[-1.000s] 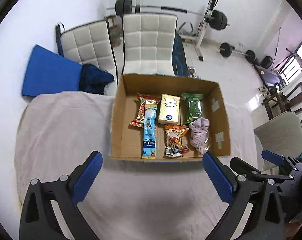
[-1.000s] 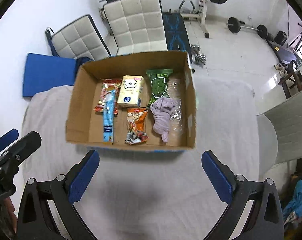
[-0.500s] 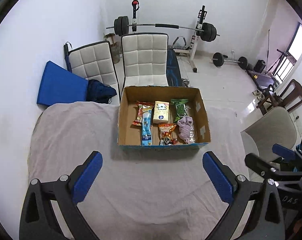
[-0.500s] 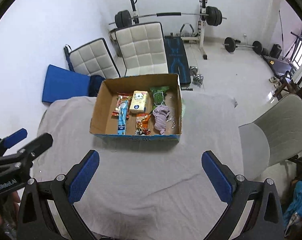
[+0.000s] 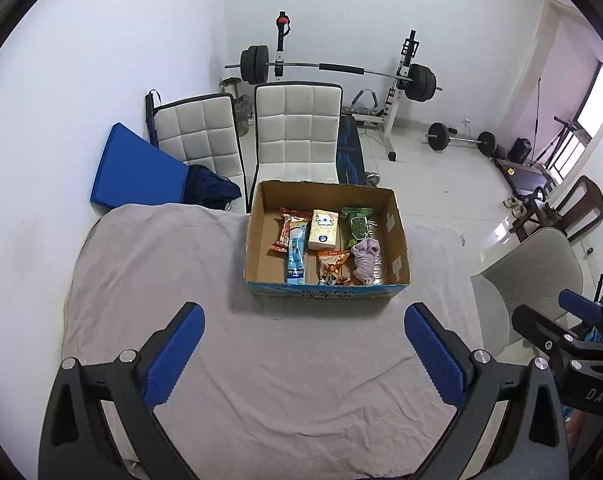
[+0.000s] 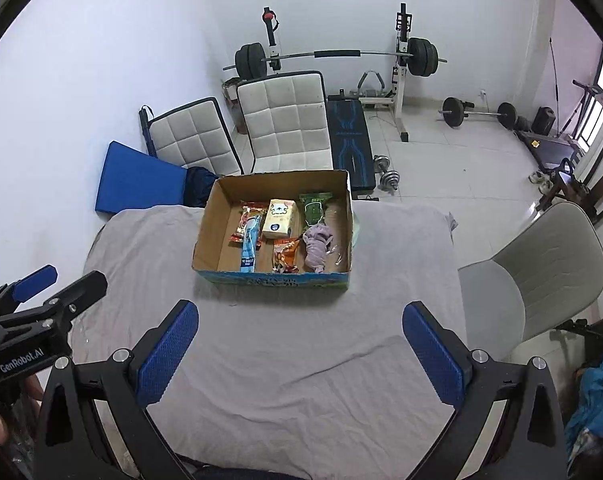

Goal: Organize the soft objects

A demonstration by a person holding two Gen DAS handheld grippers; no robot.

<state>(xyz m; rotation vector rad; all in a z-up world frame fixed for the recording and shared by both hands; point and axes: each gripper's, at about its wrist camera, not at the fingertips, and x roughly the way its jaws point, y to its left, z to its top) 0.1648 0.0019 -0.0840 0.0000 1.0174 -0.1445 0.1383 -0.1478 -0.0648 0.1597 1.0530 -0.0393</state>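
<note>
Hovering nearest the cameras, the left gripper and the right gripper are both seen spread wide with nothing between their blue pads, well short of the cardboard box; their bases are cut off by the lower frame edges. The wrinkled grey cloth over the table is seen lying under the box and reaching toward both grippers. Inside the box, at its near wall, a long blue packet, an orange snack bag and a crumpled lilac cloth are lined up from left to right, the cloth resting on a clear plastic wrapper whose contents cannot be made out. Toward the box's far wall, a red packet is partly covered by the blue one, and a cream tissue pack and a green bag are laid beside it. The print on all packets is too small to be read. Beyond the box, two white quilted chairs, a blue mat and a barbell rack are seen; to the box's right, a grey chair is partly cut off.
</note>
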